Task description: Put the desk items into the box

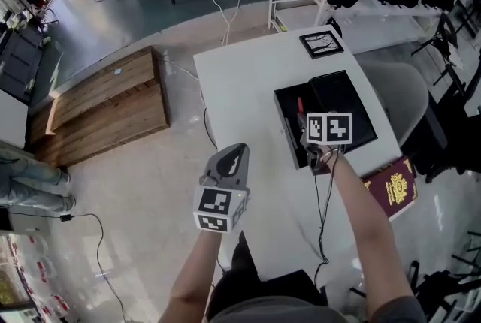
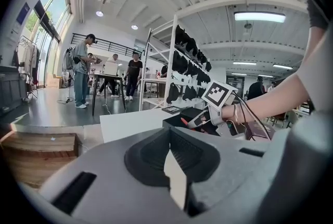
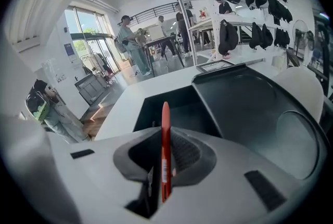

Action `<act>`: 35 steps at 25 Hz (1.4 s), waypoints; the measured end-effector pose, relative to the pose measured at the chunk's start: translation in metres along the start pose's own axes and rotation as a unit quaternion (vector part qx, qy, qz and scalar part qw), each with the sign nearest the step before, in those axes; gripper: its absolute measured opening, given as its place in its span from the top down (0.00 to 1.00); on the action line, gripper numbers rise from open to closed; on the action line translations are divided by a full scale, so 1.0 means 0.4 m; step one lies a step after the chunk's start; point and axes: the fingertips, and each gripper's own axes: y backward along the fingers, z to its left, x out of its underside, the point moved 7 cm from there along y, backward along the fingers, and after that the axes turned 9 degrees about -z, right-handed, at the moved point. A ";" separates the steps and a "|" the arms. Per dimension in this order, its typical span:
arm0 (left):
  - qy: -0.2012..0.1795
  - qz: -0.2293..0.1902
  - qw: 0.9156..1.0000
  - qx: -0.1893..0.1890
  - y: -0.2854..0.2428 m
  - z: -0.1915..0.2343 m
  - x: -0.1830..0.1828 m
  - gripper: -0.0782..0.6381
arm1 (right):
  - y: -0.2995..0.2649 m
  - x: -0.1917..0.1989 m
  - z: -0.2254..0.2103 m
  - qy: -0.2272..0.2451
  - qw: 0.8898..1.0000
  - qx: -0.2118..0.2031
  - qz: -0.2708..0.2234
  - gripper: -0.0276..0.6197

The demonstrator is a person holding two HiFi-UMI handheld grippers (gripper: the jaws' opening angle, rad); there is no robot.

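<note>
a: between the pads of the right gripper [image 3: 164,132] sits a slim red pen [image 3: 165,155]. the jaws are narrowed onto it, it lies lengthwise along them, and its front end pokes out over the open black box [image 3: 156,108].

b: how will it handle?

a: my guess is light and stiff, with a smooth round barrel that could roll or slide between flat pads. the lengthwise hold, well down the barrel, looks like the right place for a grip. it's hardly fragile, so a short drop into the box should do no harm.

b: any writing on it?

a: a small pale label on the barrel, with print too small to read.

b: and the other hand?

a: the left gripper [image 1: 233,158] hovers by the near left edge of the table [image 1: 240,89], jaws together on nothing.

b: further out?

a: a maroon booklet [image 1: 391,188] with a gold crest lies at the table's near right, just beside the box, its lettering unreadable. a dark framed card [image 1: 322,43] rests beyond the box.
</note>
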 end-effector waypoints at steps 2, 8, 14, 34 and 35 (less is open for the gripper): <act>0.000 0.002 1.000 -0.003 0.003 0.001 0.003 0.88 | -0.006 0.008 -0.003 0.000 1.000 0.004 0.006 0.87; 0.001 0.001 1.000 -0.008 0.006 0.010 -0.001 0.88 | -0.021 0.022 -0.005 0.005 1.000 0.016 0.021 0.87; 0.001 -0.002 1.000 -0.009 0.003 0.009 -0.003 0.88 | -0.031 0.031 -0.006 0.024 0.999 0.027 0.035 0.87; 0.005 0.001 1.000 -0.017 0.006 0.017 0.000 0.88 | -0.044 0.035 -0.004 0.054 0.996 0.040 0.058 0.84; 0.005 0.001 1.000 -0.017 0.005 0.016 0.000 0.88 | -0.043 0.034 -0.004 0.054 0.996 0.039 0.056 0.84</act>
